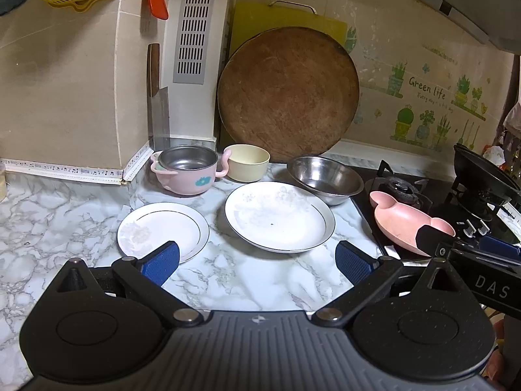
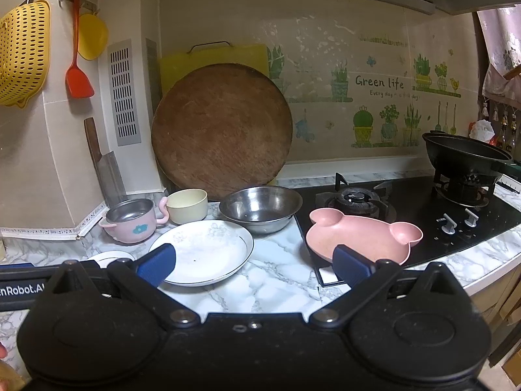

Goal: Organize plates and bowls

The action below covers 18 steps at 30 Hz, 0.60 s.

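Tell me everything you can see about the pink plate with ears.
The pink plate is shaped like an animal head with two round ears, each ear a small compartment. It looks like matte plastic and is empty. It lies flat on the black stove, in front of a burner, its near edge at the marble counter. Nothing grips it.

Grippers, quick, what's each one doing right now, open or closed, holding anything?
Left gripper: open, holding nothing, above the counter.
Right gripper: open, holding nothing.
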Available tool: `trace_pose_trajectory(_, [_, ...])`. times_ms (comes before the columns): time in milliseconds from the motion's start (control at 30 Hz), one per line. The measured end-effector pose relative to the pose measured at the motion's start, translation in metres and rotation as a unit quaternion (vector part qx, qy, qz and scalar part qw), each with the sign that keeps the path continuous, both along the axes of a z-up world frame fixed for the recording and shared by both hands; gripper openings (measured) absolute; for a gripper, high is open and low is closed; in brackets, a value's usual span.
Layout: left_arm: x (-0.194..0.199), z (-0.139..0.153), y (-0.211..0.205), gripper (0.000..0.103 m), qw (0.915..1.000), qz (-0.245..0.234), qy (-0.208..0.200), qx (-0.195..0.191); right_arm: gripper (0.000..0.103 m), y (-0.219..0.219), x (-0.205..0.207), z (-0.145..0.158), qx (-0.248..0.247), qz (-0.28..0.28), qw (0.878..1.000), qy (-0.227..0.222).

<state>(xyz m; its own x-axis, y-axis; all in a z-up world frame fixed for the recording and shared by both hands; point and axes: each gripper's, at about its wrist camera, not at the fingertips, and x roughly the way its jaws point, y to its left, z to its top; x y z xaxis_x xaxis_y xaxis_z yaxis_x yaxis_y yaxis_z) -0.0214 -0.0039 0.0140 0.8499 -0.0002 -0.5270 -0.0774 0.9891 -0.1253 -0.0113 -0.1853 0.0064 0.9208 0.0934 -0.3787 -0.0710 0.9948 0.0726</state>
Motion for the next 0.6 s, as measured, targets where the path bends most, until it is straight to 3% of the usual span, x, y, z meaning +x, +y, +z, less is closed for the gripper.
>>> trace_pose_trajectory(600, [0.0006, 0.0019, 0.0050, 0.102, 0.9999, 0.008, -0.013, -0.006, 0.103, 0.0043, 0.0058, -0.0005, -0.002, 0.016, 1.000, 0.001])
